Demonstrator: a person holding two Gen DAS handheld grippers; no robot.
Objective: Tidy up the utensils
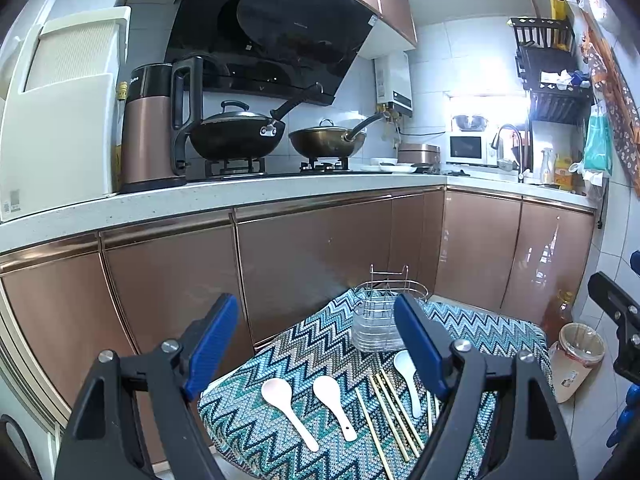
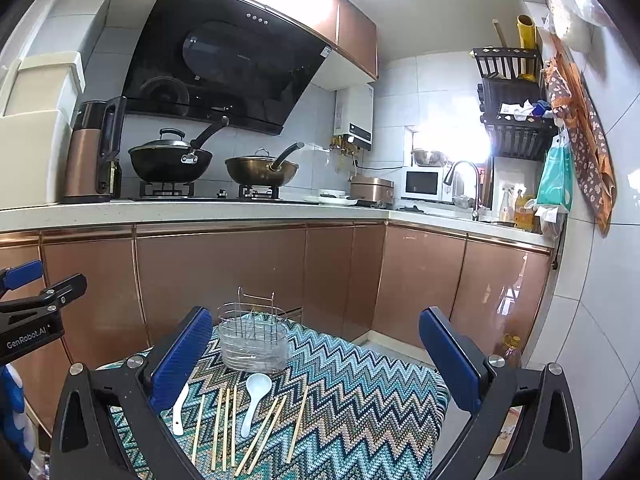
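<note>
Three white spoons lie on a zigzag-patterned cloth [image 1: 304, 356]: one at the left [image 1: 286, 408], one in the middle [image 1: 334, 402], one at the right [image 1: 408, 376]. Several wooden chopsticks [image 1: 394, 412] lie among them, also spread on the cloth in the right wrist view [image 2: 240, 424]. A wire utensil holder [image 2: 254, 338] stands upright at the cloth's far end [image 1: 378, 320]. My left gripper [image 1: 316, 340] hovers open above the spoons. My right gripper [image 2: 316, 364] is open too, above the cloth, with a white spoon [image 2: 252, 400] between and below its fingers.
Copper cabinet doors [image 1: 312, 256] stand right behind the cloth-covered surface. A counter above holds two woks [image 1: 236, 132], a kettle [image 1: 154, 128] and a microwave [image 1: 466, 148]. A bin [image 1: 574, 360] and an oil bottle [image 1: 558, 310] stand on the floor to the right.
</note>
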